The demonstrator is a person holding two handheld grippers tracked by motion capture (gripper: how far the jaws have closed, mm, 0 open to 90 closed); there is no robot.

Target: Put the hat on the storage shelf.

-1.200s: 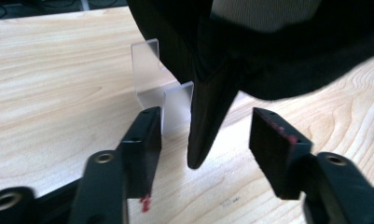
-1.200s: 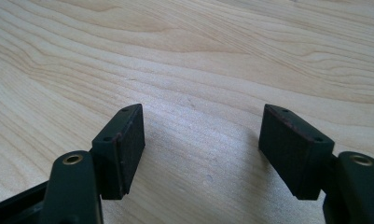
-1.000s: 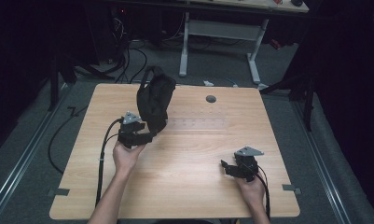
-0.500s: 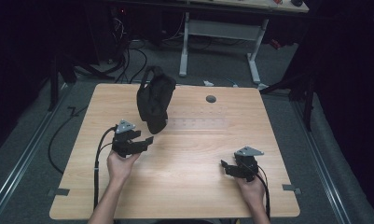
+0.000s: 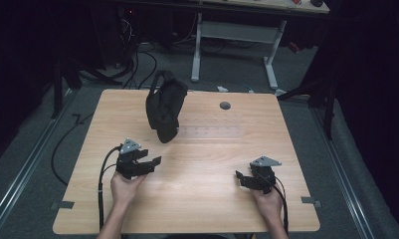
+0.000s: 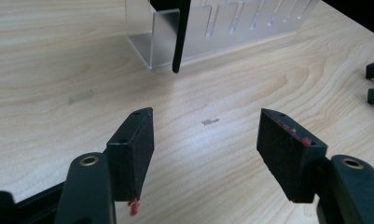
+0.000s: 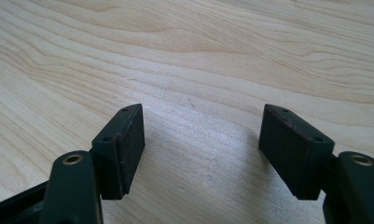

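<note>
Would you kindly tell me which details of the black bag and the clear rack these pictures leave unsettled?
- Black bag, high view: its dark folds merge, so any zip or opening is unreadable.
- Clear rack, high view: nearly invisible against the table; its slots are too faint to count.
- Clear rack, left gripper view: the top edge cuts off its upper part.
- Black strap, left gripper view: its upper end leaves the frame.

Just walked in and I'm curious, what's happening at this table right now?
A person holds a two-jaw gripper in each hand over a wooden table. The left gripper is open and empty, apart from a black bag that stands in a clear slotted rack. The right gripper is open too, with nothing between its jaws, near the table's front edge.
</note>
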